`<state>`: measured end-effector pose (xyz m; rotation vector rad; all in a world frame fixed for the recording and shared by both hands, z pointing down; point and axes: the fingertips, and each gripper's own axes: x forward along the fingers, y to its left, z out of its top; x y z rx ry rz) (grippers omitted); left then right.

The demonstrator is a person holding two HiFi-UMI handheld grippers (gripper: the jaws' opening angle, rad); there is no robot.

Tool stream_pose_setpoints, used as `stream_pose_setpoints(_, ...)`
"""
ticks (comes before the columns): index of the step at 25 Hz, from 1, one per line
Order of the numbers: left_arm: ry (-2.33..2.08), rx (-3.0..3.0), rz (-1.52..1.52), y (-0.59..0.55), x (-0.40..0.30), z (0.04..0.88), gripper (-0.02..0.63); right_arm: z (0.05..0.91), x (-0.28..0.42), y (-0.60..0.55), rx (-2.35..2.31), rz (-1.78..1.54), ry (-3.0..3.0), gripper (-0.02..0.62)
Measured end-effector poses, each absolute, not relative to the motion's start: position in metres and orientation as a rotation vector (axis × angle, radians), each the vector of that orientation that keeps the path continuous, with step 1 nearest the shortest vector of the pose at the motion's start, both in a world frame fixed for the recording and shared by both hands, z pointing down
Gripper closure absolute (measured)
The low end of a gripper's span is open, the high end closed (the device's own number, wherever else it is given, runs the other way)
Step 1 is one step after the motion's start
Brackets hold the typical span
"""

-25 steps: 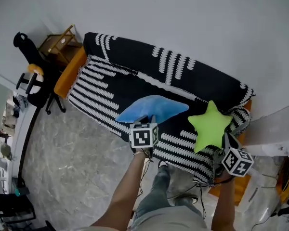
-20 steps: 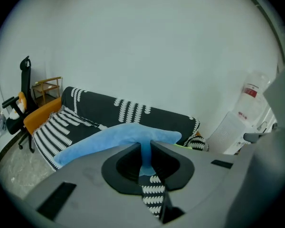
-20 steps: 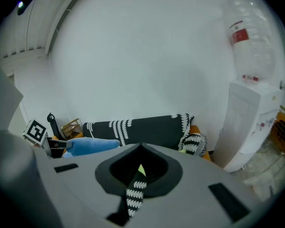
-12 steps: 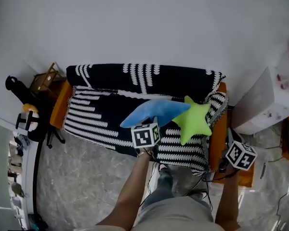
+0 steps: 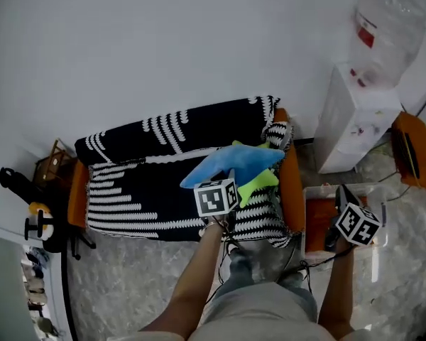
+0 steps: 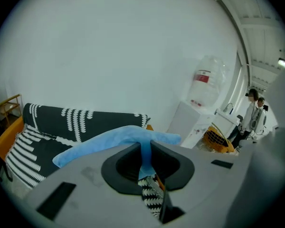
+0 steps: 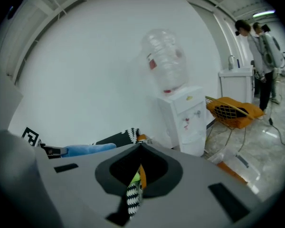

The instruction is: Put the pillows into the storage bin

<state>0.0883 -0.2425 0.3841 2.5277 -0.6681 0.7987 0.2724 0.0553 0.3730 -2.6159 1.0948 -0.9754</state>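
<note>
A long blue pillow (image 5: pixel 231 163) hangs over the right end of the black-and-white striped sofa (image 5: pixel 149 183), with my left gripper (image 5: pixel 228 177) shut on it. In the left gripper view the blue pillow (image 6: pixel 118 137) is pinched between the jaws of the left gripper (image 6: pixel 146 152). A green star pillow (image 5: pixel 257 183) lies on the sofa seat under the blue one. My right gripper (image 5: pixel 343 190) is off to the right, over a clear storage bin (image 5: pixel 312 192) on the floor beside the sofa's orange armrest. The right gripper (image 7: pixel 139 149) looks shut, with nothing in it.
A white water dispenser (image 5: pixel 355 119) with a bottle (image 5: pixel 385 20) stands against the wall behind the bin. An orange mesh basket (image 7: pixel 230 110) sits further right. Two people (image 7: pixel 259 42) stand in the far background. A black stand and a wooden rack (image 5: pixel 50 169) are left of the sofa.
Both grippers have swung right as the view turned. The blue pillow moved from mid-sofa to its right end, over the green star. The right gripper went from the star to above the bin.
</note>
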Motion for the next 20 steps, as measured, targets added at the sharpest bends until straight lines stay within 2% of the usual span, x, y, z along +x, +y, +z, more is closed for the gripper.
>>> stream_pose_setpoints(11,-0.363,2.661,0.853,-0.087,0.204,0.368,0.561,0.380,0.308,0.247,-2.630,-0.923,0.759,0.594)
stream_pose_setpoints(20,-0.032,2.682,0.936,0.058,0.292,0.388,0.560,0.393,0.328,0.373,-2.647,-0.960,0.547,0.594)
